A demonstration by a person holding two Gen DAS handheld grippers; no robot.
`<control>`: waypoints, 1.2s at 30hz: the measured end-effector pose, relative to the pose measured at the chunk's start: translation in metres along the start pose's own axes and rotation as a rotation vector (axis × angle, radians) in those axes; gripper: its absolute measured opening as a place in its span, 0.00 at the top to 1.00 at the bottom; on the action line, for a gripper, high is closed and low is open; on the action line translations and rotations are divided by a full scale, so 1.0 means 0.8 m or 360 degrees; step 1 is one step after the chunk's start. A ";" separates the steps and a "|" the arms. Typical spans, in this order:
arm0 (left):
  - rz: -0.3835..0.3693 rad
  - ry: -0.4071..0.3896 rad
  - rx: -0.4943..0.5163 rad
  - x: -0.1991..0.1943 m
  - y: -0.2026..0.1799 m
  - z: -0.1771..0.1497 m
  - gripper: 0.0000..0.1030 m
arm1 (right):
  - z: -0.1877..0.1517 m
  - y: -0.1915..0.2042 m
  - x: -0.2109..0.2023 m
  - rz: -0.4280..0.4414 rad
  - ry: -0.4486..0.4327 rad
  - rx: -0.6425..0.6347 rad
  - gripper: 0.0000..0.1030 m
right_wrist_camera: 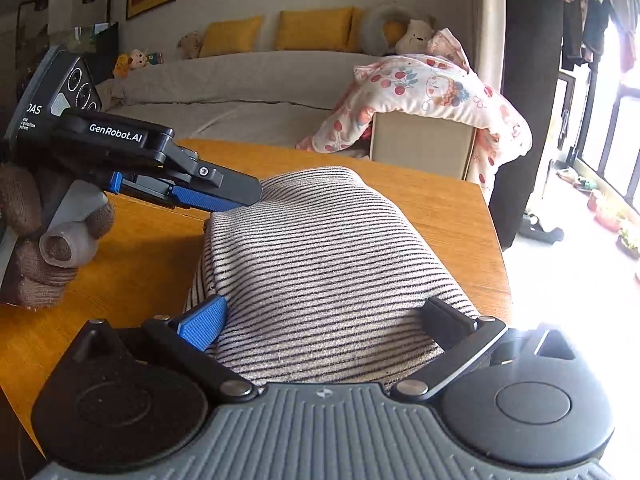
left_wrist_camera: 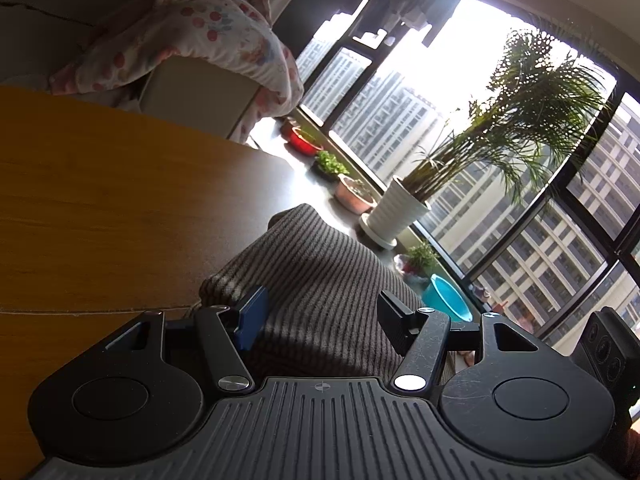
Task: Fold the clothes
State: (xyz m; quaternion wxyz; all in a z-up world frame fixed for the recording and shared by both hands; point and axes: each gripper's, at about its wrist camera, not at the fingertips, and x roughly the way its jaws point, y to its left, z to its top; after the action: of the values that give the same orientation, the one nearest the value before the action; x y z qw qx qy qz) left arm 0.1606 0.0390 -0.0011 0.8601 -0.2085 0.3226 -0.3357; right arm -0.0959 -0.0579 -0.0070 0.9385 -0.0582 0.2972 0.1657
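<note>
Right now the striped garment (right_wrist_camera: 320, 264) lies as a compact, rounded bundle on the wooden desk (right_wrist_camera: 132, 248), its long axis running away from the right gripper (right_wrist_camera: 332, 320) toward the far desk edge. That gripper sits at the bundle's near end with its 2 fingers spread wide, 1 on each flank of the cloth, clamping nothing. The left gripper (right_wrist_camera: 240, 200), held in a hand in a brown knit glove (right_wrist_camera: 28, 240), reaches in from the left, and its tip meets the bundle's far left corner; from the right wrist view its fingers look nearly together, yet its own view shows the left gripper (left_wrist_camera: 320, 312) standing apart with the garment (left_wrist_camera: 320, 280) lying between the fingers, so it is spread rather than pinching. The right gripper is thus nearer the near end, the left nearer the far corner. Whether the bundle counts as a finished fold or as a stage awaiting 1 more fold, I cannot tell. As for containers, a cardboard box (right_wrist_camera: 420, 144) beyond the desk is draped with a cherry-print quilt (right_wrist_camera: 432, 84), and its contents are hidden.
</note>
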 end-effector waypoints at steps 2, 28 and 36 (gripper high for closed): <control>0.0002 0.0000 0.0004 0.000 0.000 0.000 0.36 | 0.000 -0.008 -0.004 0.0049 -0.0003 0.0067 0.00; 0.0127 -0.0014 0.0032 -0.039 0.031 0.025 0.33 | 0.017 -0.027 0.026 0.0467 0.0176 0.0369 0.29; 0.0208 0.0011 -0.0033 -0.095 -0.016 0.007 0.05 | -0.001 0.012 0.021 0.0308 0.0166 0.0221 0.28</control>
State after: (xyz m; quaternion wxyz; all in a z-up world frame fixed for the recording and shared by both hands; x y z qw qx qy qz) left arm 0.1159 0.0852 0.0421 0.8768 -0.1949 0.3420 -0.2762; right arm -0.0867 -0.0442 -0.0178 0.9032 0.0274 0.3605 0.2313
